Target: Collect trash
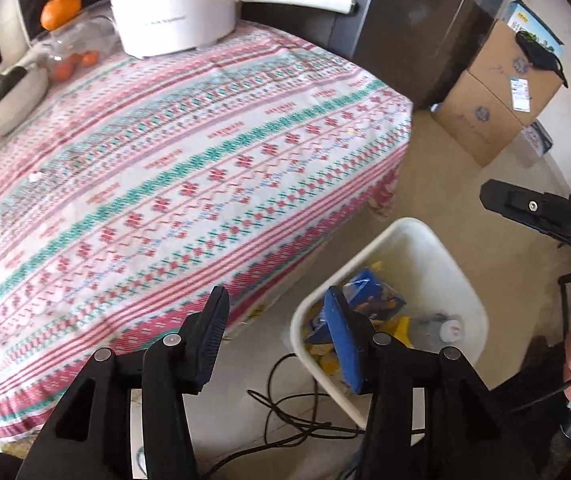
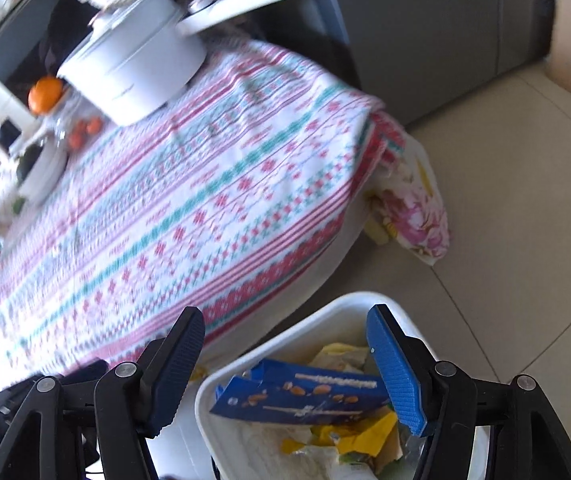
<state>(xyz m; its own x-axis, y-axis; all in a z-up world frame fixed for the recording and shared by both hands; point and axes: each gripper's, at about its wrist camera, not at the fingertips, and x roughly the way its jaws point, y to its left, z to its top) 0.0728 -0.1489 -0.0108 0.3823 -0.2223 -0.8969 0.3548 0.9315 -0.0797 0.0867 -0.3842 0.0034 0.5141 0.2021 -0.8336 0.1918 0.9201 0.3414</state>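
Beside the table, the bin holds wrappers. Both tongs, left and right, gape wide and empty, probably because the trash is dropped.

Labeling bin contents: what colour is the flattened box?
Blue with nut pictures, the box in the white bin; right wrist view clearest.
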